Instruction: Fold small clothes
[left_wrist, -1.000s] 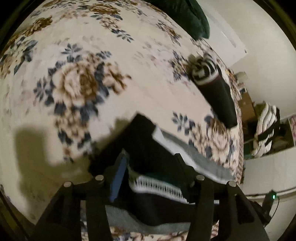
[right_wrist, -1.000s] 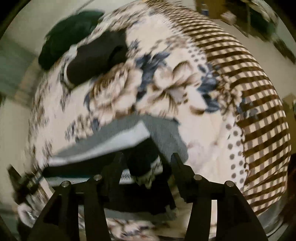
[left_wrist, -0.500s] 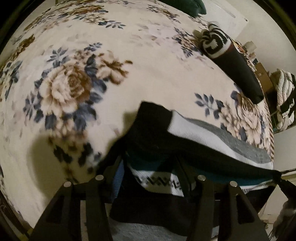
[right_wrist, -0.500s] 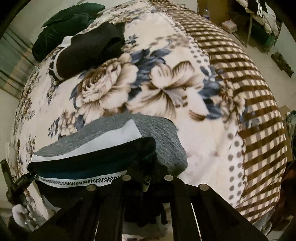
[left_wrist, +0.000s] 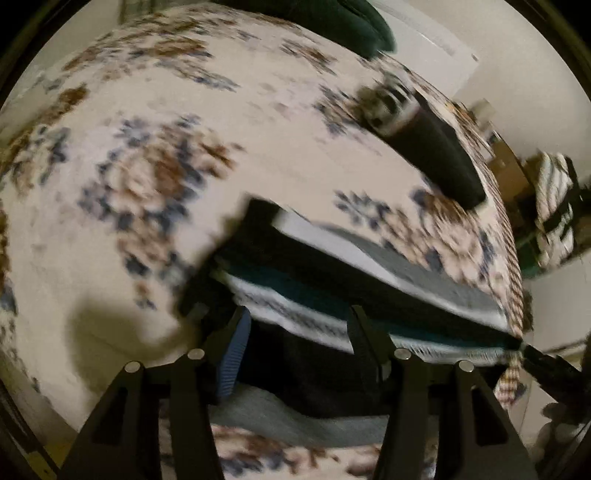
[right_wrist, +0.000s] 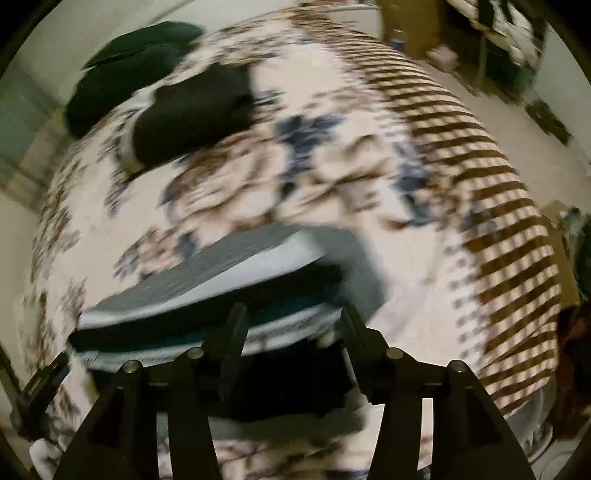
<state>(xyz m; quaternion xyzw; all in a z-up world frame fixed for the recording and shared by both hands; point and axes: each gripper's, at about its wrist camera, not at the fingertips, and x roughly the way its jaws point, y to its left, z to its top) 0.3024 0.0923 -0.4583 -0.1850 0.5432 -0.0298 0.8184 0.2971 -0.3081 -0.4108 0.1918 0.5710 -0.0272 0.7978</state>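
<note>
Left wrist view: the left gripper sits low in the middle of the frame, w/ its jaws about half open. The folded striped knit garment (black, white, grey and teal bands) runs from the centre toward the lower right, and its near edge lies between the jaws. The picture is blurry, so I can't tell if the pads press on it or not. Under it is the cream fleece blanket with blue and brown flowers, which fills most of the frame. At upper right lies a rolled black cloth with a black-and-white striped end, well apart from the garment. At the top edge is a dark green cushion. Right wrist view: the right gripper is low centre too. Its jaws have just been opening and now stand about half open, w/ the garment's other end between them; grip or no grip, can't tell here either. The black roll is at upper left, the green cushion behind it. The blanket's brown striped border runs down the right side. What could go wrong: if the jaws are loose, the soft folded edge may slip out and the fold may flop open. If one side pulls more than the other, the stack could twist & go crooked.
</note>
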